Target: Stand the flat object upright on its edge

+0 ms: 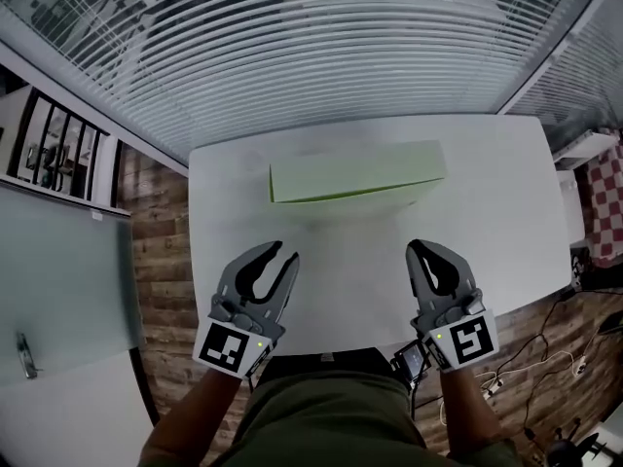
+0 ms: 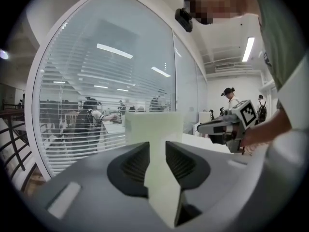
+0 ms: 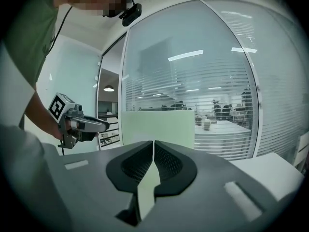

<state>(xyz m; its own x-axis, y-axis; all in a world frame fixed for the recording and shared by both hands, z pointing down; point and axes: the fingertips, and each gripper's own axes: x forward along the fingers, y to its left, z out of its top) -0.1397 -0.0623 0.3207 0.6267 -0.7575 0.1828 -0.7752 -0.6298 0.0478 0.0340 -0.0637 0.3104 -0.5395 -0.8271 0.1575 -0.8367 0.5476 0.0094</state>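
The white surface (image 1: 506, 212) is backed at 12 o'clock by a glass wall with slatted blinds (image 1: 311, 56). Wood floor (image 1: 161, 232) shows at 9 o'clock beside a frosted glass door (image 1: 58, 270), and loose cables (image 1: 545, 358) lie on the floor at 4 o'clock.

The pale green flat object (image 1: 355, 173) stands on its long edge on the far middle of the surface. Its long axis runs from 9 to 3 o'clock and its broad face is turned toward the person.

It is well apart from both grippers, at 1 o'clock from the left gripper (image 1: 285, 251) and 11 o'clock from the right gripper (image 1: 415, 247), with a stretch of surface between. The left gripper's jaws stand a narrow gap apart, holding nothing. The right gripper's jaws are together.
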